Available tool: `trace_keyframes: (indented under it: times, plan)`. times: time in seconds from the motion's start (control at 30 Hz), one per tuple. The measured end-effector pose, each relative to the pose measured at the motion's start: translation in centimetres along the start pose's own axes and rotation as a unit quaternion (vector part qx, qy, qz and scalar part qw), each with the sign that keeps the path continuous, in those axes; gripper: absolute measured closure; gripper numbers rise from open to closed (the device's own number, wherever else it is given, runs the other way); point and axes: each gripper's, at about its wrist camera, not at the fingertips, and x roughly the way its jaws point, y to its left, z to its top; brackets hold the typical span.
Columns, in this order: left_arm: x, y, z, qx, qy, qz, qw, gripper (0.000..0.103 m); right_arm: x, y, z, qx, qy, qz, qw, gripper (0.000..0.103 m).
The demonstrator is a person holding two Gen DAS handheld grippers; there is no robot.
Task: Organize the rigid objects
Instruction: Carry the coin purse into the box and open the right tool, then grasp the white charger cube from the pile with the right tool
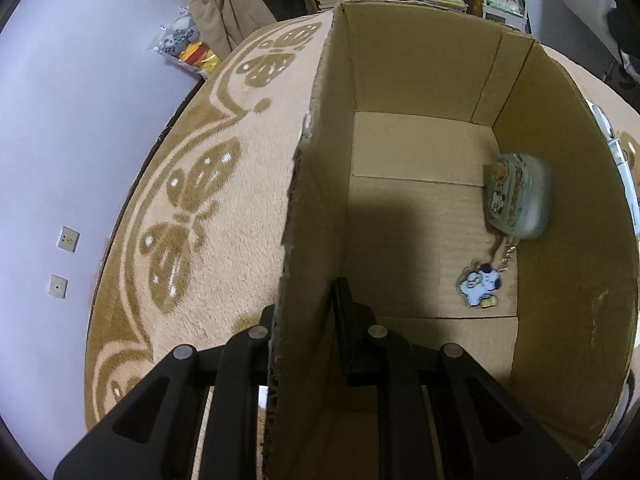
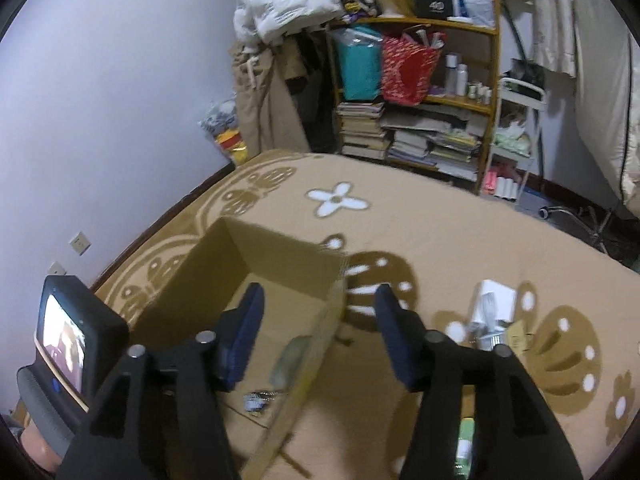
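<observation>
the left gripper point(image 1: 308, 332) is pinched tight on the near left wall of the cardboard box point(image 1: 420, 152), one finger outside against the carpet side and one inside, steadying the box where it stands. the right gripper point(image 2: 316, 320) hangs over the box's right wall with its jaws spread wide and nothing between them. inside the box, against the right wall, lies a pale green case point(image 1: 516, 196) with a cartoon keychain charm point(image 1: 480, 284) trailing from it toward the near end; the rest of the box floor is bare. the things probably still to be sorted lie outside the box on the patterned carpet point(image 2: 440, 220), to the right of the right gripper: a white box point(image 2: 494, 300) with a small tan item touching it, and nearer still a green-and-white thing point(image 2: 466, 436) half hidden under the right finger, too blurred to name. the right hand is plainly the nearer one, so the coming move looks like a swing rightward and down, away from the box. the white box's long axis runs roughly away from the camera. nothing stands between the gripper and those items; the box wall is the only edge to clear on the way back. farther off are a cluttered bookshelf point(image 2: 416, 92) and the pale wall point(image 2: 120, 100).
</observation>
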Motion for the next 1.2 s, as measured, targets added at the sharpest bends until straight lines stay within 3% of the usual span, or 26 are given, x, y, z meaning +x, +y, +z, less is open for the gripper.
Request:
trace_keyframes:
  times: [0.07, 0.4, 0.6, 0.83, 1.1, 1.13, 1.2]
  plan:
    - [0.0, 0.1, 0.0, -0.002, 0.000, -0.002, 1.0000, 0.089, -0.4, -1.4, 0.1, 0.008, -0.004, -0.015, 1.000, 0.029]
    - [0.0, 0.4, -0.1, -0.009, 0.007, -0.006, 0.9999, 0.089, -1.3, -10.0, -2.5, 0.044, 0.034, -0.106, 0.993, 0.029]
    - [0.1, 0.2, -0.2, -0.009, 0.007, -0.004, 0.9999, 0.089, -1.1, -15.1, -4.9, 0.089, 0.055, -0.136, 0.985, 0.028]
    - [0.1, 0.2, -0.1, -0.007, 0.008, -0.001, 0.9999, 0.089, -0.3, -18.4, -8.0, 0.129, 0.091, -0.148, 0.976, 0.029]
    - [0.1, 0.1, -0.4, -0.006, 0.008, 0.000, 1.0000, 0.089, 1.2, -19.1, -10.5, 0.142, 0.125, -0.149, 0.971, 0.029]
    - [0.1, 0.1, -0.4, -0.008, 0.007, 0.000, 0.9999, 0.089, 1.5, -19.1, -10.9, 0.143, 0.130, -0.151, 0.969, 0.031]
    - [-0.1, 0.1, -0.4, -0.009, 0.004, 0.002, 1.0000, 0.089, 2.1, -19.2, -11.3, 0.139, 0.146, -0.158, 0.967, 0.053]
